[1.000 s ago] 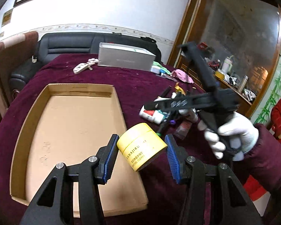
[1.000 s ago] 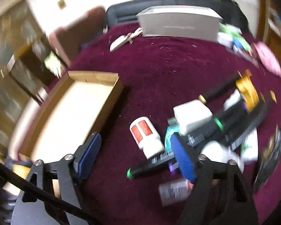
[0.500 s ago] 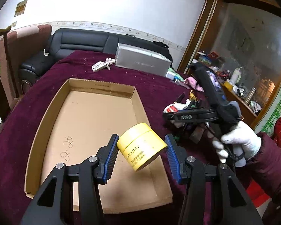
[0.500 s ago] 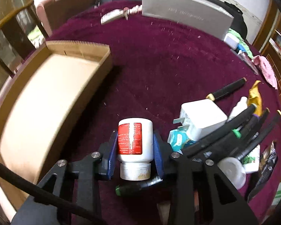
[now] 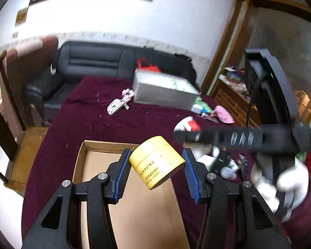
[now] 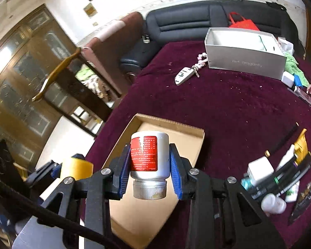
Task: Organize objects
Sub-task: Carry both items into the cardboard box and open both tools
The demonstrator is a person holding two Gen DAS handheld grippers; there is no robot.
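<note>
My left gripper point(image 5: 155, 172) is shut on a yellow jar point(image 5: 156, 161) and holds it tilted above the shallow cardboard tray point(image 5: 134, 207). My right gripper point(image 6: 149, 172) is shut on a white bottle with a red label point(image 6: 149, 161), cap toward the camera, lifted above the same tray point(image 6: 172, 128). In the left wrist view the right gripper point(image 5: 238, 138) appears at the right, held by a white-gloved hand, blurred. The yellow jar also shows at the lower left of the right wrist view point(image 6: 76, 169).
A pile of pens, a white charger and small bottles point(image 6: 280, 176) lies on the maroon tablecloth point(image 6: 228, 108) right of the tray. A grey box point(image 6: 244, 51) and a key fob point(image 6: 184, 74) sit at the far side. A black sofa point(image 6: 197, 22) stands behind.
My right gripper has lifted the red-label bottle off the table and carried it left over the tray. My left gripper has risen and tilted up with the yellow jar.
</note>
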